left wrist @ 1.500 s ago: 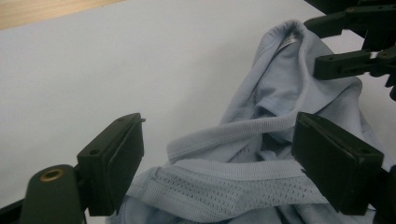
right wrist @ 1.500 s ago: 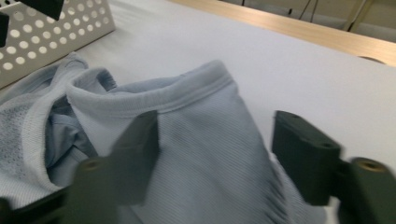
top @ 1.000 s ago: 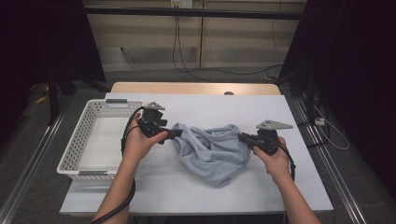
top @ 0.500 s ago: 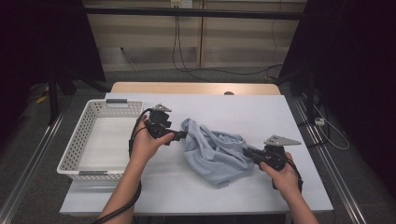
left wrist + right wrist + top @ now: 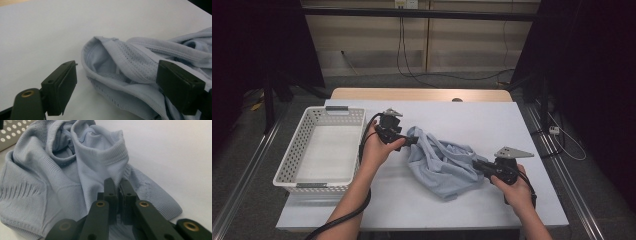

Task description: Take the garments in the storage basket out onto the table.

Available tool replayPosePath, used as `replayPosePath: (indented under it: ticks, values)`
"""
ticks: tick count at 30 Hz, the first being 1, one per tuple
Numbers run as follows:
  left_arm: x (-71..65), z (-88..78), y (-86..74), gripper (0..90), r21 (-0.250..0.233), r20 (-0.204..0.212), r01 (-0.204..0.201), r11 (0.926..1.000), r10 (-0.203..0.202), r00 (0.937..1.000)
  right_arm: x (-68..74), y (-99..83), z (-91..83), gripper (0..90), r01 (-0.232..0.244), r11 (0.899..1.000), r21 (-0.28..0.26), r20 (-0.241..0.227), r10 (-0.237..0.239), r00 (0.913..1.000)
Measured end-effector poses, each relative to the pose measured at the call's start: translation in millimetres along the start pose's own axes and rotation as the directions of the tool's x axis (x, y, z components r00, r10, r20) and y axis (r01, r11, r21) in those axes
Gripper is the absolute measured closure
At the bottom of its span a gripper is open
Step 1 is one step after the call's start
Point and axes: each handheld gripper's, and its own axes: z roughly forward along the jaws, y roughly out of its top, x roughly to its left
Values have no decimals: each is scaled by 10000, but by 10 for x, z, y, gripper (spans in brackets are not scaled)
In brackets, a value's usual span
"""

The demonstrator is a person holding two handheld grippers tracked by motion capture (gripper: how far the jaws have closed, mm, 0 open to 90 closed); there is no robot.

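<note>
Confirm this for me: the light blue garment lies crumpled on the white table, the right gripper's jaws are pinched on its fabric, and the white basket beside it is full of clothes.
Not quite. The white basket is empty, as the high view shows. The rest stands: the light blue garment lies crumpled on the white table, and the right gripper has its jaws pinched on the fabric.
</note>
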Motion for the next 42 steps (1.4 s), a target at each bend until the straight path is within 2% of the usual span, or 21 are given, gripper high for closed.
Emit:
replayPosePath:
  ticks: [4, 11, 15, 20, 21, 24, 28, 32, 37, 40, 42]
  values:
    - [-6, 54, 6, 199, -22, 60, -6, 10000, 6, 10000, -20, -12, -8, 867, -29, 10000, -12, -6, 29, 10000]
    - [-2, 160, -50, 288, 256, 533, 144, 9996, -157, 9985, -33, -31, -18, 868, -22, 9999, 169, 105, 20, 9999]
    - [-41, 193, -83, 417, 480, 1105, 220, 9986, -272, 9935, -49, -53, -38, 870, 2, 9998, 215, 131, -5, 9999]
    - [-82, 183, -103, 686, 622, 1714, 651, 9959, -749, 9823, -58, -53, -55, 870, -59, 9998, 205, 143, 56, 9999]
    - [-91, 170, -103, 751, 668, 1778, 711, 9952, -820, 9807, -59, -52, -56, 870, -63, 9998, 205, 157, 60, 9999]
    - [-116, 109, -89, 841, 687, 1703, 714, 9951, -822, 9820, -75, -42, -75, 871, -129, 9999, 68, 276, 127, 9995]
    - [-127, -30, -55, 859, 234, 1733, 647, 9976, -678, 9825, -139, -30, -153, 873, -347, 9994, -95, 445, 351, 9984]
    - [-131, -157, -20, 864, -183, 1511, 465, 9987, -432, 9876, -215, -46, -231, 874, -570, 9983, -114, 576, 576, 9967]
    - [-143, -303, 35, 869, -839, 1351, 355, 9958, -239, 9905, -301, -66, -345, 874, -768, 9960, -453, 954, 809, 9921]
    - [-168, -358, 61, 869, -1031, 1486, 337, 9941, -181, 9887, -345, -94, -367, 874, -958, 9945, -415, 881, 991, 9912]
    - [-191, -356, 64, 869, -956, 1498, 195, 9952, -50, 9887, -351, -108, -359, 873, -989, 9943, -392, 855, 1019, 9911]
